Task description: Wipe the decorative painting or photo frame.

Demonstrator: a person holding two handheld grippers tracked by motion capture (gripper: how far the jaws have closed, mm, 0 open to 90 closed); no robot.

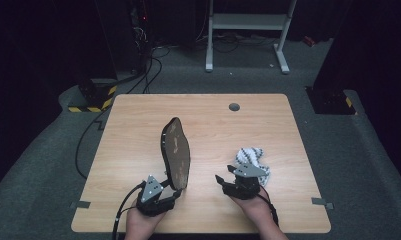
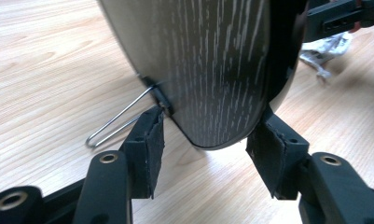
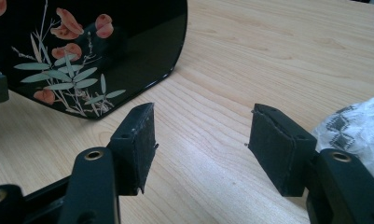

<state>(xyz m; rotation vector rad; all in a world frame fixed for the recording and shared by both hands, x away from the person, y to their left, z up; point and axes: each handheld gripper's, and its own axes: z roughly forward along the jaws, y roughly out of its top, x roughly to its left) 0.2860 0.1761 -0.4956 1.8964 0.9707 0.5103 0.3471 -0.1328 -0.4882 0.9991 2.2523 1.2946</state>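
Note:
A black oval plate point(image 1: 177, 152) stands on edge on the wooden table point(image 1: 133, 125), its brownish streaked back point(image 2: 208, 70) toward my left gripper and its flower-painted front point(image 3: 82, 56) toward the right one. A thin wire stand point(image 2: 114, 123) props it from behind. My left gripper point(image 1: 175, 191) holds the plate's lower end, both pads point(image 2: 152, 140) touching the rim. My right gripper point(image 1: 227, 174) stands open just right of the plate, low over the table, nothing between its pads point(image 3: 278, 140). A white patterned cloth point(image 1: 255, 157) lies bunched beside its right jaw.
A round grey grommet point(image 1: 234, 106) sits in the table's far side. Bare wood stretches left of the plate and behind it. Beyond the table are floor cables point(image 1: 138, 75) and a white metal frame point(image 1: 248, 22). Tape tabs mark the near corners point(image 1: 80, 204).

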